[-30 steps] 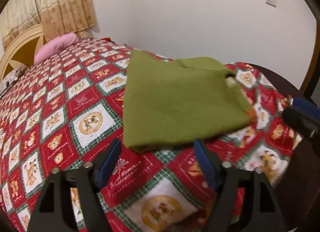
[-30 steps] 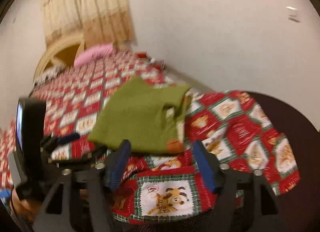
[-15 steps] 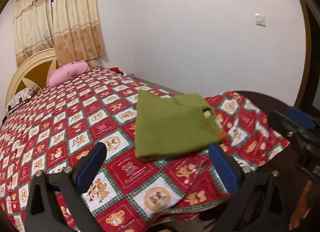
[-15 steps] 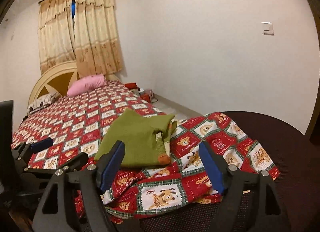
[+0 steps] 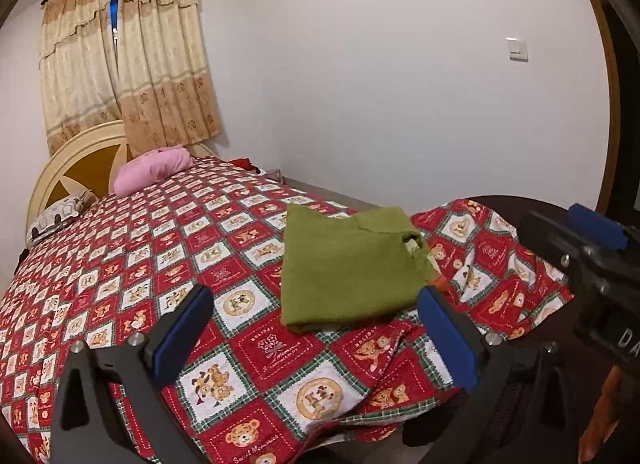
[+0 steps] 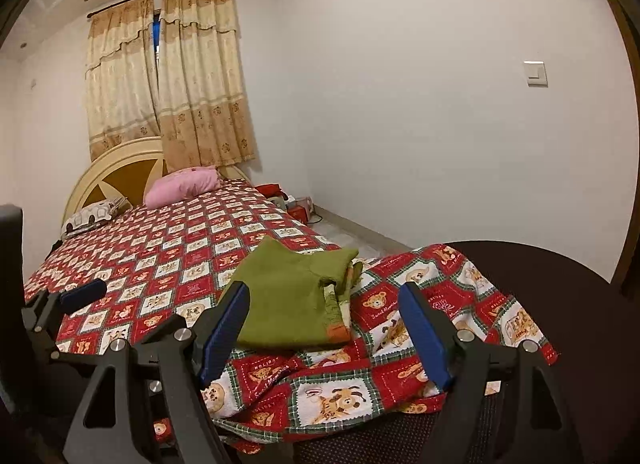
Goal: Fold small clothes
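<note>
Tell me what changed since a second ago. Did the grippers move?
Both pulled back and up from the green folded garment. The left gripper and right gripper have just been opening wider, with nothing between the jaws. The garment stayed folded on the red bear quilt, and the pink pillow did not move.

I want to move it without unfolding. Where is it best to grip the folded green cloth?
Probably grip the folded green cloth at its thick near fold, coming low from the bed's near edge; the far and right sides show loose layers that could open.
</note>
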`<state>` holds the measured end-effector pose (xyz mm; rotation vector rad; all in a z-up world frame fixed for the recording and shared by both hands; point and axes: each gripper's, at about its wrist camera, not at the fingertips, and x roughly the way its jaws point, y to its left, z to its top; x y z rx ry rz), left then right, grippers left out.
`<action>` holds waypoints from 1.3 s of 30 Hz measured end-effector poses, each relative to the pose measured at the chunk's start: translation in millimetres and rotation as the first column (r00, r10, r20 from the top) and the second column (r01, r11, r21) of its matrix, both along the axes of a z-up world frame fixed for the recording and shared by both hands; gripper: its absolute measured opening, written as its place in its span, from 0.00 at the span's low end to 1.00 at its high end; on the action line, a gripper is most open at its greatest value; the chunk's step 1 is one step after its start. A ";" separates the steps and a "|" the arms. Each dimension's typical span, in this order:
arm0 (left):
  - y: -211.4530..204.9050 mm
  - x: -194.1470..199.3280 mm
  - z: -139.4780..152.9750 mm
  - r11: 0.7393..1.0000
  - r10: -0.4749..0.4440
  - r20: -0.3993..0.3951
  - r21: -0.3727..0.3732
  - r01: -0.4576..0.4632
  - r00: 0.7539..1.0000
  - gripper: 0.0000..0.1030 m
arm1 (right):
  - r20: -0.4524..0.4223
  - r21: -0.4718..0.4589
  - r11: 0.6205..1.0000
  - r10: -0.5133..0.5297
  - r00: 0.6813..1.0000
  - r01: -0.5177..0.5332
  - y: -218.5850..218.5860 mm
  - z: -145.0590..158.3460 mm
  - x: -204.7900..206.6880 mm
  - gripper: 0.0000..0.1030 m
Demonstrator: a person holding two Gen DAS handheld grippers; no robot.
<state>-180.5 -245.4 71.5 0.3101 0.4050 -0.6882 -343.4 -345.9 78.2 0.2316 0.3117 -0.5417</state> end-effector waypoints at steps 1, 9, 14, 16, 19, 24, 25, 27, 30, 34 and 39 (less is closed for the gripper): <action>0.4 0.4 0.3 1.000 0.001 -0.003 -0.002 -0.001 1.000 1.00 | 0.001 -0.001 1.000 0.001 1.000 -0.001 0.5 0.1 0.0 0.75; 0.9 3.4 -0.5 1.000 0.004 -0.015 -0.003 -0.004 1.000 1.00 | 0.011 0.008 1.000 -0.016 1.000 0.015 -3.6 -0.5 -2.6 0.75; 1.5 2.9 -0.2 1.000 0.009 -0.012 -0.010 -0.009 1.000 1.00 | 0.023 -0.001 1.000 -0.027 0.999 0.027 -3.8 1.5 -4.9 0.75; 2.6 2.8 0.5 1.000 0.011 -0.013 -0.020 -0.011 1.000 1.00 | 0.024 -0.008 1.000 -0.022 0.999 0.022 -2.9 1.6 -4.7 0.75; 3.2 1.4 0.5 1.000 0.012 -0.008 -0.026 -0.012 1.000 1.00 | 0.022 -0.021 1.000 -0.016 1.000 0.016 -0.1 2.0 -3.6 0.76; 4.7 -2.4 1.6 1.000 0.011 0.013 -0.011 -0.011 1.000 1.00 | 0.031 -0.025 1.000 -0.010 0.999 0.011 2.3 3.3 -5.2 0.76; 4.6 -3.1 1.6 1.000 0.008 0.013 -0.010 -0.007 1.000 1.00 | 0.032 -0.026 1.000 -0.010 0.999 0.011 2.1 3.3 -5.4 0.76; 5.7 -3.8 2.3 1.000 0.006 0.015 -0.012 -0.005 1.000 1.00 | 0.033 -0.024 1.000 -0.010 0.999 0.010 2.0 3.1 -5.5 0.76; 5.2 -3.1 1.9 1.000 0.006 0.010 -0.009 -0.006 1.000 1.00 | 0.030 -0.024 1.000 -0.010 0.999 0.011 1.8 2.8 -5.2 0.76; 3.7 -1.4 0.3 1.000 0.008 0.001 -0.003 -0.008 1.000 1.00 | 0.027 -0.017 1.000 -0.012 1.000 0.012 1.4 2.8 -5.4 0.76; 4.4 -0.4 -0.3 1.000 0.008 -0.010 -0.009 -0.008 1.000 1.00 | 0.025 -0.013 1.000 -0.012 1.000 0.012 0.9 3.2 -5.2 0.76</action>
